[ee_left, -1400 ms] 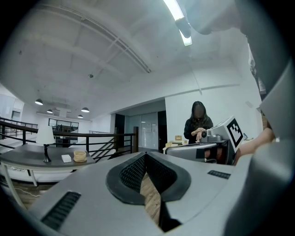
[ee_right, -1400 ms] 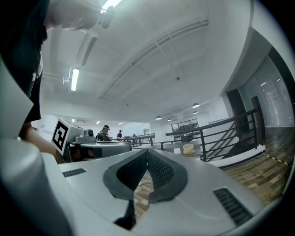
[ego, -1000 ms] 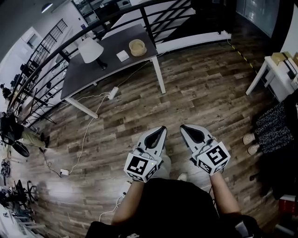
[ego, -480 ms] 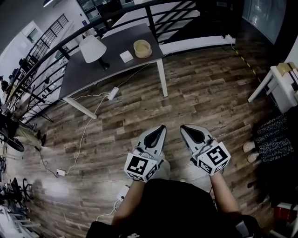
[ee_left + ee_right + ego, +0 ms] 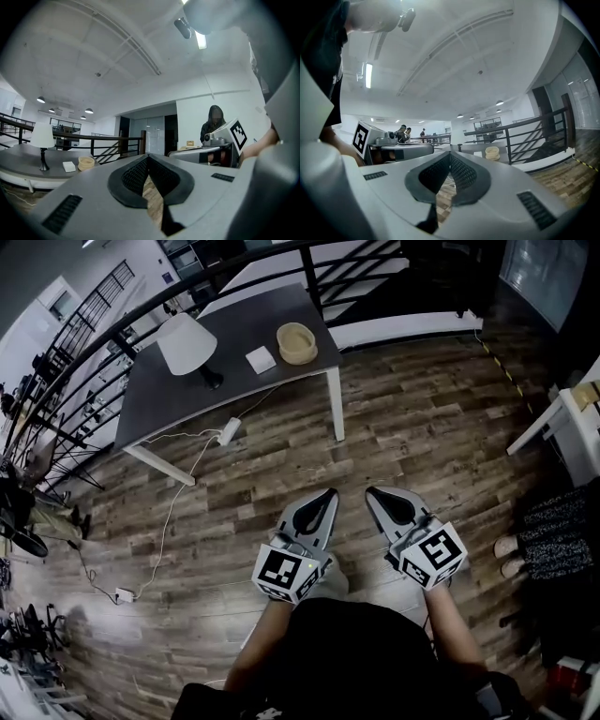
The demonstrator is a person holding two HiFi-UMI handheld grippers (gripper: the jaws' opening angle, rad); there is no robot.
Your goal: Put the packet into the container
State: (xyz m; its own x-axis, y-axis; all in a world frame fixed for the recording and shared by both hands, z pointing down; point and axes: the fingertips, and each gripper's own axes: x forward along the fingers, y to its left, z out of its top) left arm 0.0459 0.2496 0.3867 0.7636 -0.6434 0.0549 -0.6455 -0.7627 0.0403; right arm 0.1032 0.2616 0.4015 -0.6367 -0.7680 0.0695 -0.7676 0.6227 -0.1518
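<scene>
Lying flat on the table (image 5: 169, 399) just left of the round tan container (image 5: 296, 342), the small white packet (image 5: 260, 359) looks light and thin, best pinched at one edge, while the left gripper (image 5: 326, 495) and right gripper (image 5: 373, 493), well apart from the container, show fingers closed on nothing.

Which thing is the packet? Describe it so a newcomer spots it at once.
Start at the dark table in the upper part of the head view. Between the white-shaded lamp and the round tan container lies the packet: the only flat, white, square thing there.
</scene>
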